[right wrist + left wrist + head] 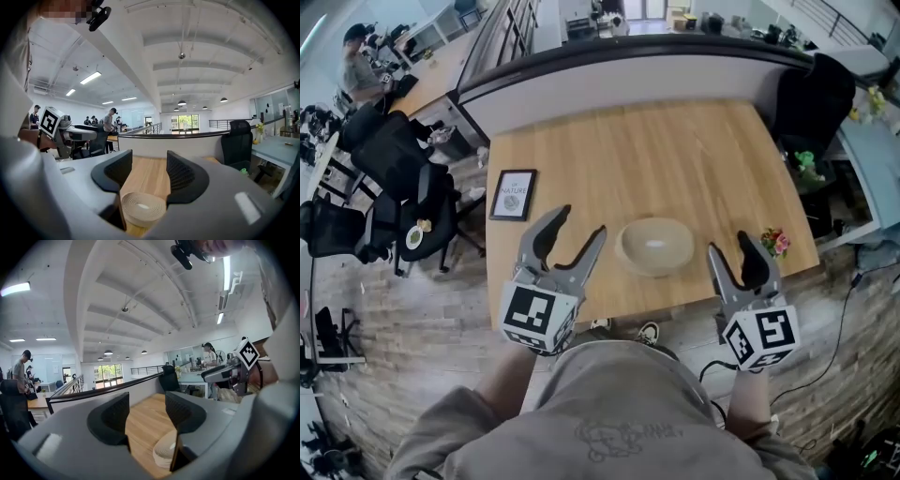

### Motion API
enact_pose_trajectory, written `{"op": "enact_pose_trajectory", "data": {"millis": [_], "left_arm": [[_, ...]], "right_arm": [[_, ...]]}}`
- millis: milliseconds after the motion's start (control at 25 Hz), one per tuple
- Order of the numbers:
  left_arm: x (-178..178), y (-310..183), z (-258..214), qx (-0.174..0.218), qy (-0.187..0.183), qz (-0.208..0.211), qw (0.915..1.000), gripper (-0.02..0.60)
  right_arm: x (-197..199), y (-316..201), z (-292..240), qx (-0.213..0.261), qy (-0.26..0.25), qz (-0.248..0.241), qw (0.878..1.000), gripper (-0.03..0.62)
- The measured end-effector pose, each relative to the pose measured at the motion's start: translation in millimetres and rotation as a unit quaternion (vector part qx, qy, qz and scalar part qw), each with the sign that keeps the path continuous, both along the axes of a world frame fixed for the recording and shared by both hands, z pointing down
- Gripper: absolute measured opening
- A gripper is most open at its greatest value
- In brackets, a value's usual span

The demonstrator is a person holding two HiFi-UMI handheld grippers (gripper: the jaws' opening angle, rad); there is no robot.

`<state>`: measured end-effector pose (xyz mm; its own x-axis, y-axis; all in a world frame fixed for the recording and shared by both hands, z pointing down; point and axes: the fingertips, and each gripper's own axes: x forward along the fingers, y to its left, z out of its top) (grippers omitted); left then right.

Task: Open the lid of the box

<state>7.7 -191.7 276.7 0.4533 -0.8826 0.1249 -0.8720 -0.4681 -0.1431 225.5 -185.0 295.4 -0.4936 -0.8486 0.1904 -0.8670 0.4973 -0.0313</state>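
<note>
Clutter around me is light. The wooden table (675, 159) carries a framed picture (513, 194) reading "NATURE" near its left edge. A small bunch of flowers (775, 242) sits at its right edge, just beside my right claw (727, 242) and partly hidden behind it. The box (655, 246), round and pale beige with its lid on, sits near the table's front edge, between my two claws. Bare wood lies between each claw and the box, and neither claw touches it.

My left claw (582, 221) hangs just left of the box with its jaws spread, and only tabletop shows between the pads. My right claw is just right of the box, also spread and holding no object. Each claw points roughly level across the table.

Beyond the table runs a curved white partition (656, 70) with a dark rail. Black office chairs (394, 150) crowd the floor to the left, and another black chair (811, 98) stands at the far right corner.

From the left gripper view, the right jaw cuts off part of the box. From the right gripper view, its near edge drops behind the left jaw. I cannot make out the seam between lid and base in any view. People in the background are too small to describe.

I count one box, one picture, one bunch of flowers and two claws.
</note>
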Motion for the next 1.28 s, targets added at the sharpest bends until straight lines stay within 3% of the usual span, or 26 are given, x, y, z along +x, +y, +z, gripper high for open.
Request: {"op": "enact_pose_trajectory", "data": {"millis": [400,560,640,800,1040,1280], "left_arm": [[-22.7,-22.0,19.0,-0.024,-0.013,0.051,0.9983,0.242],[-23.9,-32.6,36.7,-0.017,-0.039,0.092,0.9949,0.242],[-20.5,-36.9,53.4,-0.017,-0.058,0.12,0.991,0.242],[-13.4,-44.2,99.3,-0.059,-0.085,0.162,0.9813,0.242],[-7.5,-53.8,153.1,-0.08,-0.14,0.205,0.9654,0.245],[-1.4,-52.7,212.3,-0.137,-0.142,0.249,0.9483,0.25]], "right_arm": [[-33.0,-11.8,19.9,-0.036,0.026,0.0,0.999,0.23],[-45.8,-16.9,33.3,-0.044,0.042,-0.006,0.998,0.23],[-52.5,-18.8,42.6,-0.051,0.053,-0.011,0.997,0.229],[-66.3,-18.9,62.1,-0.07,0.093,-0.021,0.993,0.23],[-82.0,-28.8,101.2,-0.107,0.087,-0.03,0.99,0.23],[-99.8,-31.1,156.4,-0.158,0.103,-0.034,0.981,0.23]]}}
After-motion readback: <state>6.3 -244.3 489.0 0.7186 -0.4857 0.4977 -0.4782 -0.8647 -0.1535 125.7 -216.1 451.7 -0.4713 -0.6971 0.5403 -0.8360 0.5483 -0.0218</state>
